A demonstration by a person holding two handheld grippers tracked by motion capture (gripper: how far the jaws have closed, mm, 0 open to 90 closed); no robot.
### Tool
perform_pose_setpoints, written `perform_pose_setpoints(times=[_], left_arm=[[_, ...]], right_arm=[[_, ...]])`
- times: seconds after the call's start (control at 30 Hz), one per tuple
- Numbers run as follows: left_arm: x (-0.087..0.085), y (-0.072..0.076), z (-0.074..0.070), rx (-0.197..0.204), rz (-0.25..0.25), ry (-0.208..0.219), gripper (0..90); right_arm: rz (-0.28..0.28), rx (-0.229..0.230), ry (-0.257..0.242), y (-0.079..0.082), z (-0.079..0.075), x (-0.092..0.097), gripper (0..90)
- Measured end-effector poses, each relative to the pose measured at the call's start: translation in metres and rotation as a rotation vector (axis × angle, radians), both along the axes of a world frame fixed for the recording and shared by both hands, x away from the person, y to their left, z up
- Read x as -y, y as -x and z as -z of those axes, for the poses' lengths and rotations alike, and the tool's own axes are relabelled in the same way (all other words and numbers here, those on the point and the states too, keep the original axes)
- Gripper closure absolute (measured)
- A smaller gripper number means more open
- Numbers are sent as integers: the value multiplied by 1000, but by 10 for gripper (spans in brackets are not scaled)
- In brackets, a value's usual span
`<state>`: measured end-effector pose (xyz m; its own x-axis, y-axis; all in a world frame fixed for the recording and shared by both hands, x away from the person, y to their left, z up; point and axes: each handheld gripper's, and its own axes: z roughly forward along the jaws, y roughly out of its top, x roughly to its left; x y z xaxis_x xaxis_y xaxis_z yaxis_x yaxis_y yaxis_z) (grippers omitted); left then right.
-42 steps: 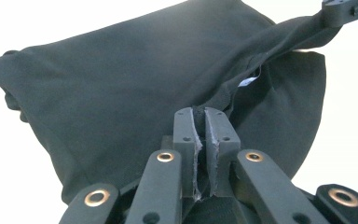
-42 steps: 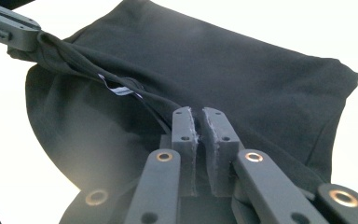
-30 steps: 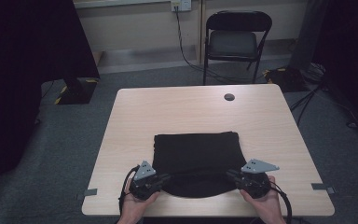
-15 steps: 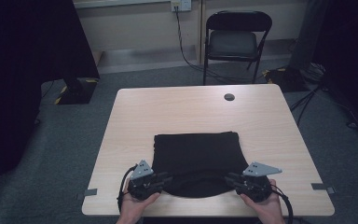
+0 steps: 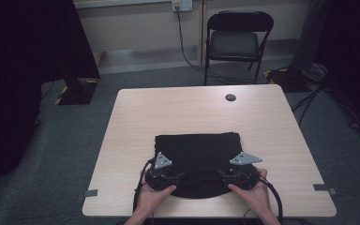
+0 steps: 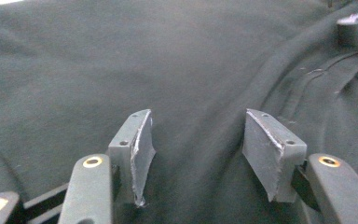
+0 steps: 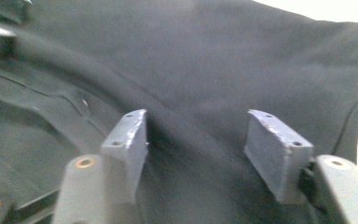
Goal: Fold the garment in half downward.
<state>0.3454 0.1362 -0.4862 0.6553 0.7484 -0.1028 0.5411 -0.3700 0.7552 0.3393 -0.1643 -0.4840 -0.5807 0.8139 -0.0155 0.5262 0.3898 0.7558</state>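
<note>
2 tools [image 5: 198,177] just opened (jaws parted) over the black garment [image 5: 197,145].

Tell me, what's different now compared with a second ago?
Both claws have just been opening: the left claw and right claw now stand apart over the black garment, pressing on nothing, so they seem to have let go of it. Both hands edged slightly along its near edge. The garment stays folded on the table.
</note>
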Motion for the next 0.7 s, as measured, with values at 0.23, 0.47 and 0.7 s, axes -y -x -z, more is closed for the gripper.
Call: perform_pose_setpoints(times=[0.23, 0.47, 0.7], left_arm=[[-1, 6, 6, 22, -20, -10, 377], [5, 11, 9, 51, 0, -75, 317], [5, 18, 14, 85, 13, -81, 273]], right_arm=[[-3, -46, -12, 1, 11, 0, 240], [8, -37, -5, 4, 14, -3, 207], [9, -25, -1, 6, 16, -5, 192]])
